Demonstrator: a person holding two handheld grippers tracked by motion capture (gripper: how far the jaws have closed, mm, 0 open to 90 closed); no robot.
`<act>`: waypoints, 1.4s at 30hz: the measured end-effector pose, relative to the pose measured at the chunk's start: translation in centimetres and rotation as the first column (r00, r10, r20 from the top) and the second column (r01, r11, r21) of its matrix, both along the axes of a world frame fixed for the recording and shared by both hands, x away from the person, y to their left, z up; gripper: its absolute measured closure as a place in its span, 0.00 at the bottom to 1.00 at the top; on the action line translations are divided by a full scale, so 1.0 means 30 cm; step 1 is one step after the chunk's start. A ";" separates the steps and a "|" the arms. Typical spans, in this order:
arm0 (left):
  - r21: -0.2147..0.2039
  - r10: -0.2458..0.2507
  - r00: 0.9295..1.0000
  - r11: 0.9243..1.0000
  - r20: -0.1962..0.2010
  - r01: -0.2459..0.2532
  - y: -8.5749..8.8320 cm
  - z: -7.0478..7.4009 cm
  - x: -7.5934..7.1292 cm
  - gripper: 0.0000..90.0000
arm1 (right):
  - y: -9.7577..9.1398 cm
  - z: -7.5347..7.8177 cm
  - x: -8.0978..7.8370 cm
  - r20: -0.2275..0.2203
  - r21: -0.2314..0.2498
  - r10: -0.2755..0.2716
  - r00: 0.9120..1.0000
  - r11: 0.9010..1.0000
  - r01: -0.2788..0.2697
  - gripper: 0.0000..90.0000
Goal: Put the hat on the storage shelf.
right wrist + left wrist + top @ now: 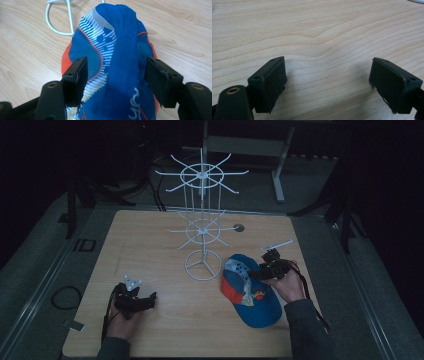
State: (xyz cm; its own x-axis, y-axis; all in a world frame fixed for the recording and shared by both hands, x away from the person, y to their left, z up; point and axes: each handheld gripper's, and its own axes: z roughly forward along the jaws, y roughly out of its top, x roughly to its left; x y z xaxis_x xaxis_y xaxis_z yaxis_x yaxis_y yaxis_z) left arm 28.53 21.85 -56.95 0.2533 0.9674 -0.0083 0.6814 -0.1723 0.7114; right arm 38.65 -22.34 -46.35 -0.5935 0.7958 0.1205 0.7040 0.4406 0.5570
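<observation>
Forearms enter low in the high view; I see my left gripper (136,299) resting on the bare wooden table (165,255), jaws spread wide with nothing between them, only wood grain below in the left gripper view (328,80); my right gripper (272,267) sits at the cap (250,292), jaws wide apart, straddling a raised fold of blue fabric (120,62) without pinching it; cap lies on the table's right side, just beside the ring base of the white wire rack (202,220), which stands upright farther back at centre.
</observation>
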 end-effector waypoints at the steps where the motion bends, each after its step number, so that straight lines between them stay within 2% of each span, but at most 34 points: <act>1: 0.000 -0.001 1.000 1.000 0.000 0.001 0.000 0.000 0.000 0.16 | 0.004 -0.004 0.005 -0.003 -0.004 0.003 1.000 1.000 -0.003 0.39; 8: 0.000 0.000 1.000 1.000 0.000 0.000 0.000 0.000 0.000 0.16 | 0.025 -0.033 0.037 -0.031 -0.015 0.001 1.000 1.000 -0.001 0.40; 11: 0.000 0.000 1.000 1.000 0.000 0.000 0.000 0.000 0.000 0.16 | 0.036 -0.047 0.052 -0.039 -0.027 0.020 0.999 0.999 -0.021 0.40; 15: 0.000 0.000 1.000 1.000 0.000 0.000 0.000 0.000 0.000 0.16 | 0.047 -0.066 0.071 -0.068 -0.038 0.018 0.997 0.999 -0.021 0.41; 20: 0.000 0.000 1.000 1.000 0.000 0.000 0.000 0.000 0.000 0.16 | 0.056 -0.086 0.088 -0.106 -0.053 0.031 0.994 0.998 -0.037 0.52; 22: 0.000 0.000 1.000 1.000 0.000 0.000 0.000 0.000 0.000 0.16 | 0.058 -0.092 0.094 -0.130 -0.057 0.025 0.991 0.998 -0.032 0.60; 26: 0.000 0.000 1.000 1.000 0.000 0.000 0.000 0.000 0.000 0.16 | 0.058 -0.100 0.106 -0.150 -0.047 0.025 0.988 0.998 -0.032 0.75; 29: 0.000 0.000 1.000 1.000 0.000 0.000 0.000 0.000 0.000 0.16 | 0.058 -0.100 0.106 -0.149 -0.055 0.033 0.988 0.998 -0.042 0.89; 31: 0.000 0.000 1.000 1.000 0.000 0.000 0.000 0.000 0.000 0.16 | 0.058 -0.097 0.103 -0.145 -0.050 0.043 0.988 0.997 -0.051 0.93; 34: 0.000 0.000 1.000 1.000 0.000 0.000 0.000 0.000 0.000 0.16 | 0.056 -0.089 0.096 -0.128 -0.054 0.053 0.990 0.997 -0.061 0.97; 42: 0.000 0.000 1.000 1.000 0.000 0.000 0.000 0.000 0.000 0.16 | 0.053 -0.063 0.076 -0.098 -0.059 0.069 0.993 0.995 -0.075 0.98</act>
